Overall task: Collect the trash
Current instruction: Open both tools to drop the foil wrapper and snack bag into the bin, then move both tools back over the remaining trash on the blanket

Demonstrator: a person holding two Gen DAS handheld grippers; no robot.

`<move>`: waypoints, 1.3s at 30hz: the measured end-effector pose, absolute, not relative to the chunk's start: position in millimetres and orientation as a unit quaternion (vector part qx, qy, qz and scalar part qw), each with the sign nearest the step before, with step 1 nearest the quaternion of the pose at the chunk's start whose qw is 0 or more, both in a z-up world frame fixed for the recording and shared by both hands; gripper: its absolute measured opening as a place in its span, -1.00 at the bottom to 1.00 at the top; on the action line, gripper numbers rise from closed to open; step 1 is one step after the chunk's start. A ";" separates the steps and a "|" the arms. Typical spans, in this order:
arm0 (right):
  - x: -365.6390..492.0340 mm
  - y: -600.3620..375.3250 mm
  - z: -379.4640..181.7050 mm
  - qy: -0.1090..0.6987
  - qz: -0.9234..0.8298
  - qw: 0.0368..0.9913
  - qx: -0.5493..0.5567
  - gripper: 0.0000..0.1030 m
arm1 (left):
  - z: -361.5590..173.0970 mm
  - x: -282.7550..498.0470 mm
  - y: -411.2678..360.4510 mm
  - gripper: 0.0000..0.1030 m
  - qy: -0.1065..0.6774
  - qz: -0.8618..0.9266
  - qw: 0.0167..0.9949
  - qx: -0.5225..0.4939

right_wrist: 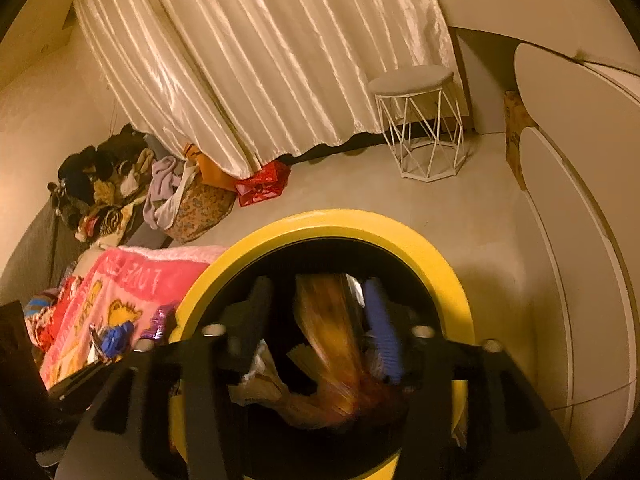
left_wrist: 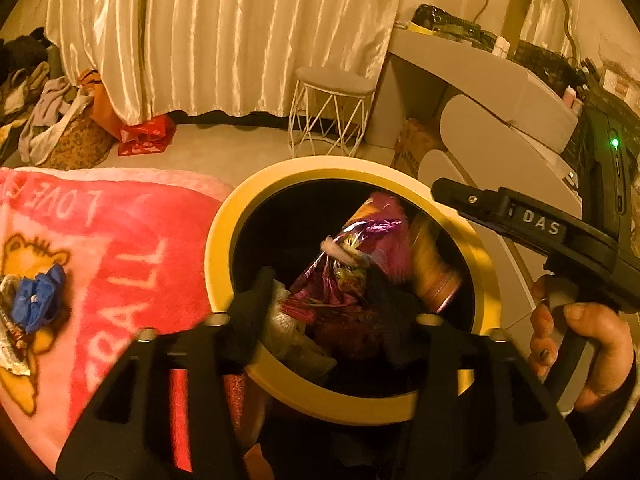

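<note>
A round bin with a yellow rim (left_wrist: 218, 240) stands on the floor by the bed; it also shows in the right wrist view (right_wrist: 440, 264). My left gripper (left_wrist: 324, 300) hangs over its mouth, jaws apart, with a blurred purple foil wrapper (left_wrist: 348, 264) between and below them. My right gripper (right_wrist: 320, 320) is also over the bin, jaws apart, with a blurred orange wrapper (right_wrist: 332, 336) below. More trash, a blue crumpled piece (left_wrist: 36, 296) and foil scraps, lies on the pink blanket (left_wrist: 132, 248). The right gripper's body (left_wrist: 532, 228) shows in the left view.
A white wire stool (left_wrist: 330, 112) stands by the cream curtain (left_wrist: 224, 40). A red bag (left_wrist: 146, 136) and a clothes pile (right_wrist: 112, 184) lie at the left. A grey curved desk (left_wrist: 480, 92) is at the right.
</note>
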State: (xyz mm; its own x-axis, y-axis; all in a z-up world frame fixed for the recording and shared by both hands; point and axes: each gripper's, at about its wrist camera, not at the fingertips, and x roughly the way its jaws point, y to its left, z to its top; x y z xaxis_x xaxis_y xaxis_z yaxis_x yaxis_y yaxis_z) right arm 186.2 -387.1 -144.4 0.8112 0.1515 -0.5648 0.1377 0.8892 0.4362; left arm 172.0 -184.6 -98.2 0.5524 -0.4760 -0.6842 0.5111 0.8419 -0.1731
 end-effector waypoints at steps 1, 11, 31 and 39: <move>185.1 -388.8 -143.4 0.304 0.001 0.922 0.239 0.13 | -96.8 172.1 -182.1 0.39 0.378 -0.279 0.882 0.017; 182.1 -372.9 -131.6 0.283 0.006 0.935 0.214 0.18 | -83.2 164.3 -148.9 0.77 0.352 -0.239 0.905 -0.007; 188.1 -263.7 -107.1 0.272 0.135 0.944 0.129 0.18 | -55.8 162.1 -35.8 0.77 0.300 -0.104 0.947 -0.048; 191.0 -206.4 -104.2 0.283 0.184 0.938 0.085 0.19 | -53.4 163.5 2.1 0.77 0.297 -0.071 0.950 -0.071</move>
